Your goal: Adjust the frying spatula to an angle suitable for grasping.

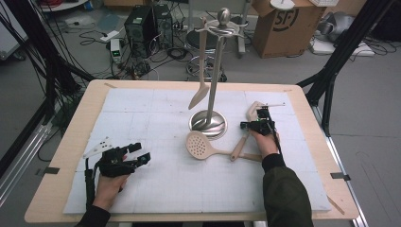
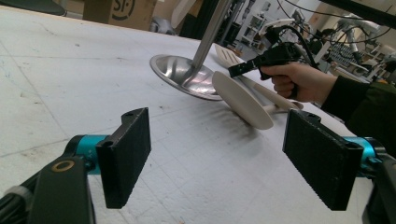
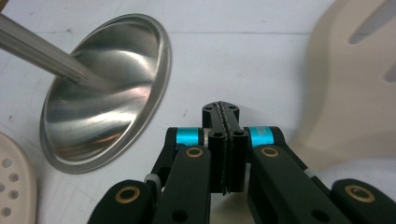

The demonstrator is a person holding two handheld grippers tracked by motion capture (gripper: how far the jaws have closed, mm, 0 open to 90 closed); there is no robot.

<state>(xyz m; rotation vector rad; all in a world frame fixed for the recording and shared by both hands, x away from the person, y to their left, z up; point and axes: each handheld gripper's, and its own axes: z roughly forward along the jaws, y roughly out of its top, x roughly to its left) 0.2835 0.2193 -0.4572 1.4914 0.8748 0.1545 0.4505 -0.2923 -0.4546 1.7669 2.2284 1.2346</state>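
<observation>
R claw (image 1: 247, 126) pressed fully together, nothing in it. It sits on the desk (image 1: 80, 118) just right of the steel stand base (image 1: 208, 124), w/ the slotted spatula (image 1: 252, 112) just beside its tip on the far-right side, its handle running near-left under the hand. Skimmer (image 1: 199, 144) lies left of that handle, near side of the base. L claw (image 1: 140, 152) wide apart, empty, at near left, well apart from both. One utensil (image 1: 200, 71) hangs on the stand.

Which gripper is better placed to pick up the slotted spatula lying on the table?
Right. The right gripper sits beside the slotted spatula, jaws shut and empty; the left gripper rests open far off.
</observation>
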